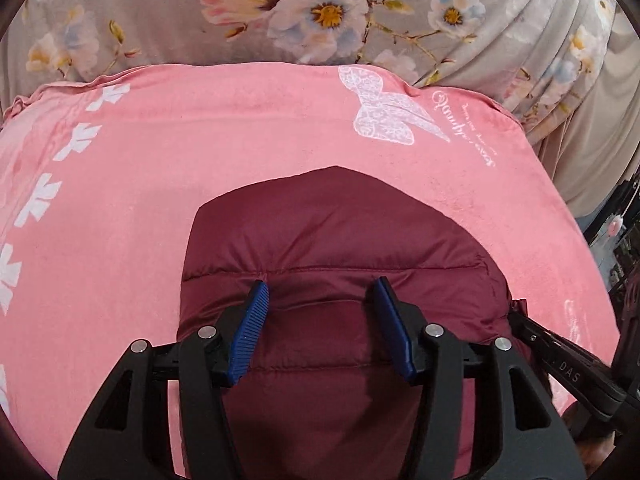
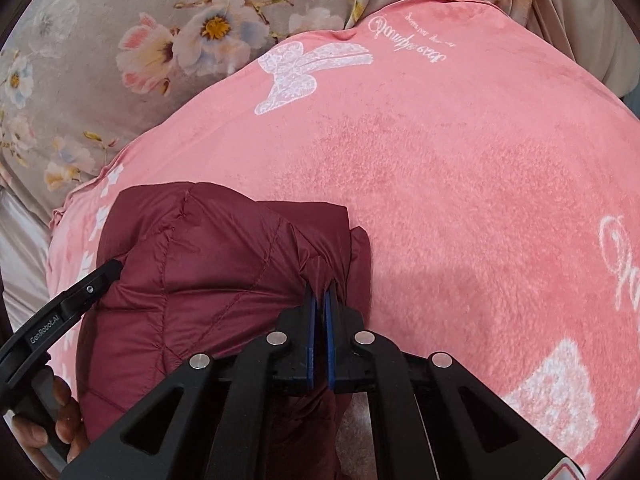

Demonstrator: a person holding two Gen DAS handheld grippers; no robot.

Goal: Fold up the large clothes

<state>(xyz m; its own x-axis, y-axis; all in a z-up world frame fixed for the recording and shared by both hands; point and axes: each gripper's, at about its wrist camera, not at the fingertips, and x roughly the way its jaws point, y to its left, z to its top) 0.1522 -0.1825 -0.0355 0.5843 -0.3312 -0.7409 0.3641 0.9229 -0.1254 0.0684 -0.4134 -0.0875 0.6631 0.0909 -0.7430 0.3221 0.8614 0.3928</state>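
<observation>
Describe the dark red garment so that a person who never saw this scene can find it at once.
Start from the pink blanket with white butterfly prints, spread over floral bedding. The quilted maroon jacket lies bunched on its near edge. It is the only dark, shiny, stitched thing there, and the right gripper pinches its edge.

Maroon quilted puffer jacket (image 1: 336,232), folded into a compact bundle with stitched seams showing, lying flat near the front edge of the pink blanket (image 1: 160,184).

It looks like a home bedroom: a pink blanket (image 1: 160,184) with a white butterfly print lies on floral bedding (image 1: 168,20).
</observation>
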